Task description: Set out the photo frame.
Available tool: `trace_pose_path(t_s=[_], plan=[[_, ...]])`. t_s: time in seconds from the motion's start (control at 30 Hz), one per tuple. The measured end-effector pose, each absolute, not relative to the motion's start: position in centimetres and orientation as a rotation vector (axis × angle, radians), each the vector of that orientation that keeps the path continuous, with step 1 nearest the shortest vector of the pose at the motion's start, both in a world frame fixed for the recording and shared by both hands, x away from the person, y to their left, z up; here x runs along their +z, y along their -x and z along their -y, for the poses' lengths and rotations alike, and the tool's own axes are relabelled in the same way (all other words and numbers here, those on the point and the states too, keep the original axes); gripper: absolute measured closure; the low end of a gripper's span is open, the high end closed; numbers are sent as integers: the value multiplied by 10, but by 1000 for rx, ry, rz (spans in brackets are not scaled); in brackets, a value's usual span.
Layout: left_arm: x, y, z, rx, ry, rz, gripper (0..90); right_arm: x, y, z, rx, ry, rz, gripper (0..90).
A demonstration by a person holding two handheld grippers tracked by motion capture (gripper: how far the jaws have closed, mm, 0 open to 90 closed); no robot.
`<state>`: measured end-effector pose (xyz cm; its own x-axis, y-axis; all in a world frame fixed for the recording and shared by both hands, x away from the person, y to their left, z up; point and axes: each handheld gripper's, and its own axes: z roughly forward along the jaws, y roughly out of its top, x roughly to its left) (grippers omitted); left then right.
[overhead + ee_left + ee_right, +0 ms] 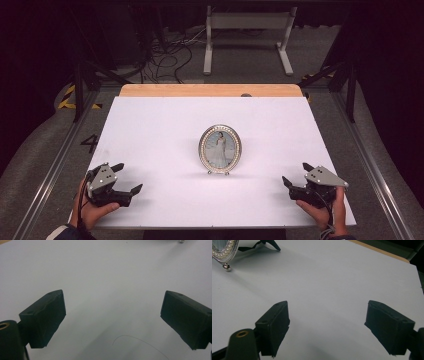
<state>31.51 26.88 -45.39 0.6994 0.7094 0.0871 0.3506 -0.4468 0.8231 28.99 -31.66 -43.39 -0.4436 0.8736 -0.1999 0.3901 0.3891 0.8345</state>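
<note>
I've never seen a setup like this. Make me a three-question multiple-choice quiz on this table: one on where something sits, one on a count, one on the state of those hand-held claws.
1. Where does the oval picture frame stand?
A. middle of the white table
B. far left corner
C. on the floor

2. How many frames are on the table?
A. three
B. one
C. two

3. The left gripper and right gripper are:
A. both shut
B. clamping the frame
C. both open, holding nothing

Answers: 1 A, it stands upright mid-table. 2 B, a single frame. 3 C, jaws spread over bare surface.
</note>
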Motion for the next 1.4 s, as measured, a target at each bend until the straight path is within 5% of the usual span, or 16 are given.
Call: trace_pose_path(t_s=[1.4], plan=[[-456,-319,-263,592,-2091,-783,67,-435,-290,318,935,-1062,-1965,191]])
